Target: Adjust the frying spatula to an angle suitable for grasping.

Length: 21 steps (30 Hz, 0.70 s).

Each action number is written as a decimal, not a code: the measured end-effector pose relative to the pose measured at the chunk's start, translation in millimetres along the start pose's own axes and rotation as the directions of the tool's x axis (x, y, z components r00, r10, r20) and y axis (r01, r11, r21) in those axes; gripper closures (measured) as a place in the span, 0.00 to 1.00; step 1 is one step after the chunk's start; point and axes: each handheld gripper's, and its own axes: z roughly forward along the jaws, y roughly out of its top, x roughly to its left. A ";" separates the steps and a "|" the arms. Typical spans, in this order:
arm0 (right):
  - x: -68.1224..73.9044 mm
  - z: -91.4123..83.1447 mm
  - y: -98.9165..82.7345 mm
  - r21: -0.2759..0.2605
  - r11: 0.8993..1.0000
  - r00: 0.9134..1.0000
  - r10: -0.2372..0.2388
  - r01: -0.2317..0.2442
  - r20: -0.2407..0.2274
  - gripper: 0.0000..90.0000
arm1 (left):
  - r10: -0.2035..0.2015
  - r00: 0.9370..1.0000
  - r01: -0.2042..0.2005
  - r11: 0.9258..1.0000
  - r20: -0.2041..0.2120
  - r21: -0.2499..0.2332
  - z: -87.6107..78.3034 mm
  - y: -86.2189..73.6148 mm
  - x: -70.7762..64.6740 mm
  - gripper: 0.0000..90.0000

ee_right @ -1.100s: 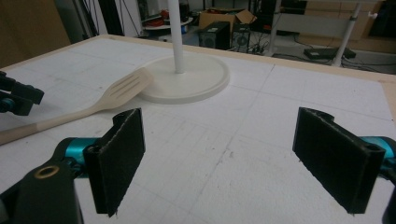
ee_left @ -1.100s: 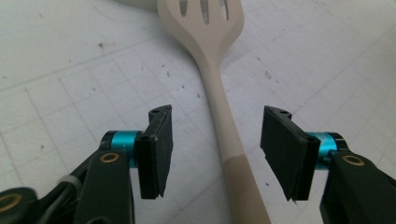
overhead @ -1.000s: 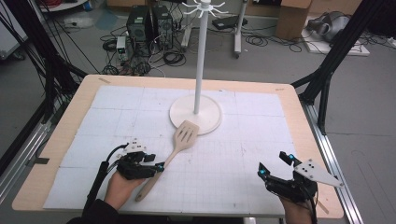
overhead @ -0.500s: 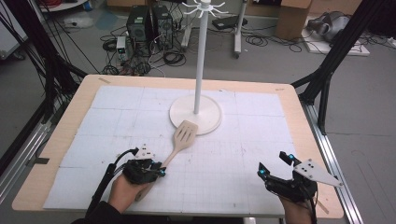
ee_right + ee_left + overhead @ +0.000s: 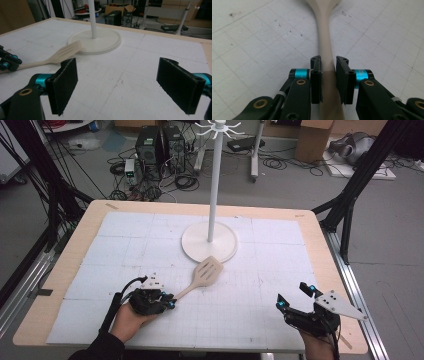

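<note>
One left gripper [image 5: 170, 302] has just been closing and now clamps the handle of the one slotted spatula [image 5: 202, 275], whose blade lies just beside one white stand [image 5: 209, 242]. One right gripper [image 5: 295, 299] rests wide open. The left gripper view shows the pads [image 5: 317, 80] pressing the handle.

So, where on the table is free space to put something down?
Free: the mat left of the stand base, and the patch between spatula and right gripper. Crowded: where the spatula head lies against the base.
</note>
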 end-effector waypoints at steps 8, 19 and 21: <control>0.5 0.7 0.2 0.001 1.000 1.000 -0.002 0.002 0.001 0.18 | 0.037 0.999 -0.037 0.999 0.035 0.001 -2.1 2.1 2.7 0.84; 0.6 1.6 -0.1 0.004 1.000 1.000 -0.005 0.005 -0.003 0.18 | 0.173 0.973 -0.180 0.983 0.152 0.031 -0.3 12.0 4.8 0.84; 0.6 2.0 -0.1 0.005 1.000 1.000 -0.009 0.009 -0.005 0.18 | 0.167 0.971 -0.175 0.984 0.170 0.035 1.0 12.7 7.4 0.84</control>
